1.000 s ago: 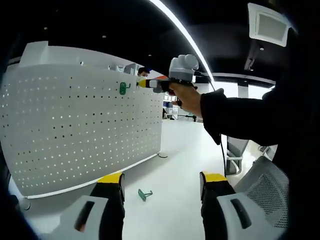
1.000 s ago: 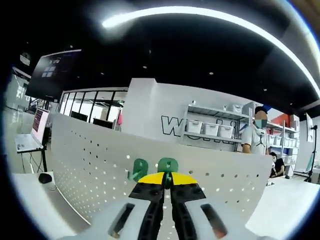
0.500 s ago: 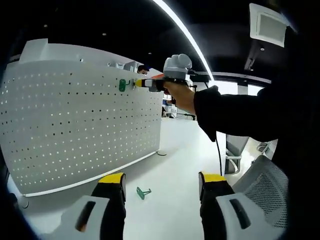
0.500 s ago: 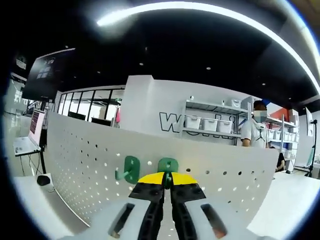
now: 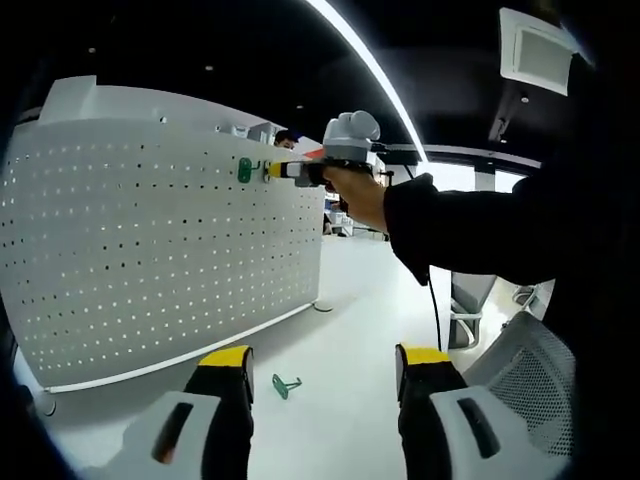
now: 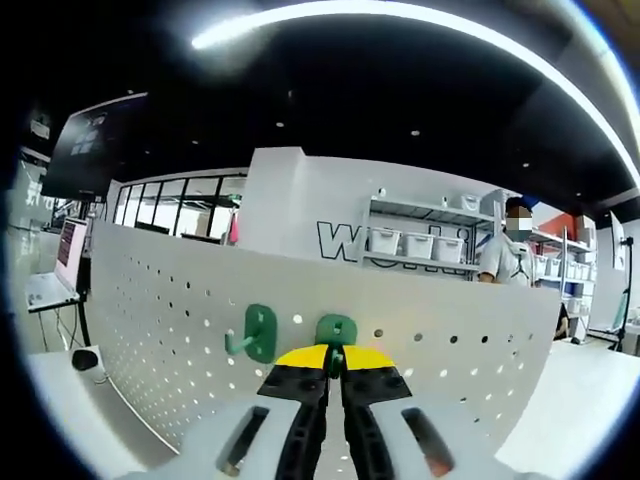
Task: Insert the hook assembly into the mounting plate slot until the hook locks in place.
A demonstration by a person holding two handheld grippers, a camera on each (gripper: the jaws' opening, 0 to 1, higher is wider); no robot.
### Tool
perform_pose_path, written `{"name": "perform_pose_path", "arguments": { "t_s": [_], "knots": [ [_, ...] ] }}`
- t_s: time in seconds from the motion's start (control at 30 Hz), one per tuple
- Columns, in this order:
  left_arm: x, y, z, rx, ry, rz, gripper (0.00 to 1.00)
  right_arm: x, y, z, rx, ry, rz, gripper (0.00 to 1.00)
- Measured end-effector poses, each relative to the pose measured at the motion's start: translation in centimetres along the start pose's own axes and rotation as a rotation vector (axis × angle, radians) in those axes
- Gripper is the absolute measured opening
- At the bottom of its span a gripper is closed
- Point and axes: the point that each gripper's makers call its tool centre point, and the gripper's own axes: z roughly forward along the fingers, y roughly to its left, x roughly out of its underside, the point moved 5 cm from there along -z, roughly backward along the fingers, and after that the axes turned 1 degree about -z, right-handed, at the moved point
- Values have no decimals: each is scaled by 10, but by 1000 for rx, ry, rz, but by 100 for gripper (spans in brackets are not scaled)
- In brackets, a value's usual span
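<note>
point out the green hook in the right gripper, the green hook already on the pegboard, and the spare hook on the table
held green hook (image 6: 337,330), right gripper view, its back plate
mounted green hook (image 6: 259,330), right gripper view, its back plate
spare green hook (image 5: 286,384), left gripper view, its middle

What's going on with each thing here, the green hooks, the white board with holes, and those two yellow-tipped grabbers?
Held hook: pinched in the right gripper, up against the pegboard.
Mounted hook: hanging on the pegboard, beside the held one.
Loose hook: lying on the table.
Pegboard: standing upright on the table.
Right gripper: shut on the held hook.
Left gripper: open, holding nothing, above the table.
</note>
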Motion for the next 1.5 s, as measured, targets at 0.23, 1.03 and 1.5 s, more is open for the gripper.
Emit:
{"name": "perform_pose_path", "arguments": {
  "t_s": [0.23, 1.03, 1.5],
  "knots": [
    [-1, 1, 0, 0, -5, -3, 58, -1, 0, 1, 9, 8, -18, 1],
    [-2, -3, 1, 24, -9, -3, 57, -5, 1, 6, -52, 194, -152, 5],
    [-4, -4, 0, 26, -15, 2, 56, -2, 3, -3, -42, 168, -164, 6]
  ]
}}
